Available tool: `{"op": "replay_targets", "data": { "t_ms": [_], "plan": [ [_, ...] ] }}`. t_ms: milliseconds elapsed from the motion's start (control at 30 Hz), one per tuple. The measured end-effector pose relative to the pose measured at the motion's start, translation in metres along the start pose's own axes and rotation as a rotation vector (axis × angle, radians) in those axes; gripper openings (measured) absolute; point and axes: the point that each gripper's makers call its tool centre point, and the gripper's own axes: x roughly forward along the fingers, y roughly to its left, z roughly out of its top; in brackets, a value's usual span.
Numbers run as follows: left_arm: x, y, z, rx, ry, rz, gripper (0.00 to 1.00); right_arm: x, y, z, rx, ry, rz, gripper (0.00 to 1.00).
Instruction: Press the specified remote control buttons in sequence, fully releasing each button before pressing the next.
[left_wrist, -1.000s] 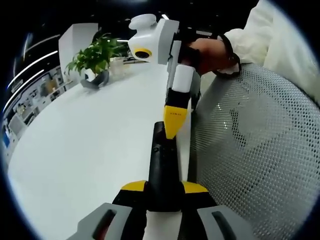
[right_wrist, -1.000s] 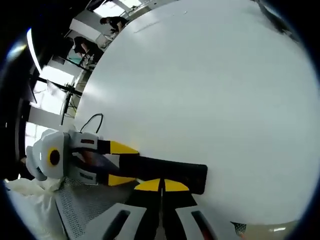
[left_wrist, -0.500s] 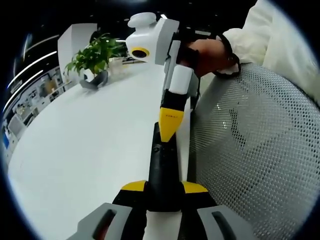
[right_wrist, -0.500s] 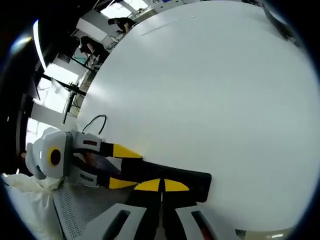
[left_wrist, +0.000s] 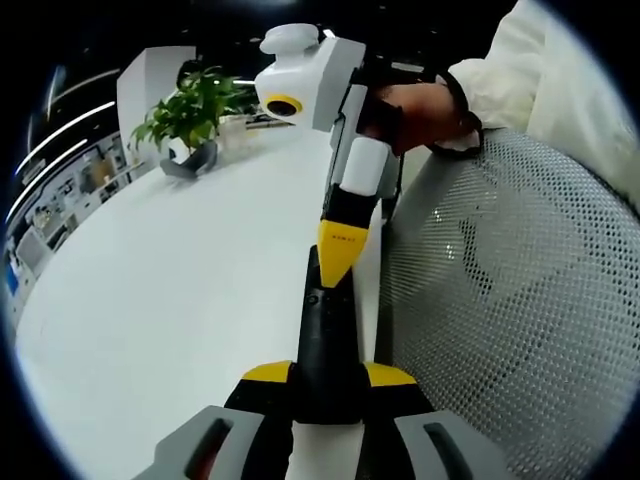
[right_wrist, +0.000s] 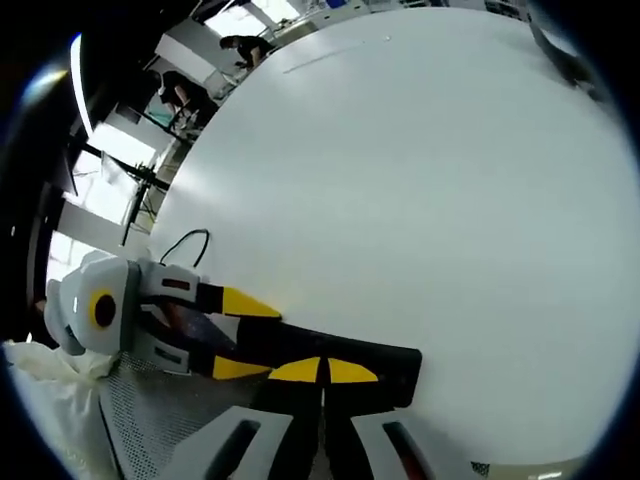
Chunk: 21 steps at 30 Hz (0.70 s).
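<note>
the left gripper (left_wrist: 328, 378) is clamped on the black remote (left_wrist: 325, 340) at the white desk's (left_wrist: 180, 290) edge; the right gripper (left_wrist: 340, 262), jaws together, rests its yellow tip on the remote's far end beside a mesh chair (left_wrist: 500, 300).

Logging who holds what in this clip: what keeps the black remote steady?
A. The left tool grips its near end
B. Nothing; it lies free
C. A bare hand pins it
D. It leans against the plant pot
A: the left tool's yellow tips clamp both sides of the remote, while the right tool meets it from above.
</note>
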Motion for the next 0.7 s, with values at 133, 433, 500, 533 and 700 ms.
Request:
{"op": "replay_targets", "data": {
  "t_ms": [133,433,500,533,700],
  "plan": [
    [0.000,0.000,0.001,-0.001,-0.001,0.001,0.25,0.000,0.000,0.000,0.003,-0.001,0.000,0.00],
    [0.000,0.000,0.000,-0.003,-0.001,0.003,0.25,-0.003,0.002,-0.001,0.019,0.005,0.011,0.00],
    [0.000,0.000,0.000,-0.006,-0.001,0.004,0.25,-0.004,0.000,-0.002,0.011,0.020,-0.013,0.00],
    [0.000,0.000,0.000,-0.006,-0.001,0.004,0.25,-0.005,-0.002,-0.003,0.012,0.024,-0.021,0.00],
    [0.000,0.000,0.000,-0.006,-0.001,0.004,0.25,-0.008,-0.010,0.000,0.044,0.007,-0.043,0.00]
  ]
}}
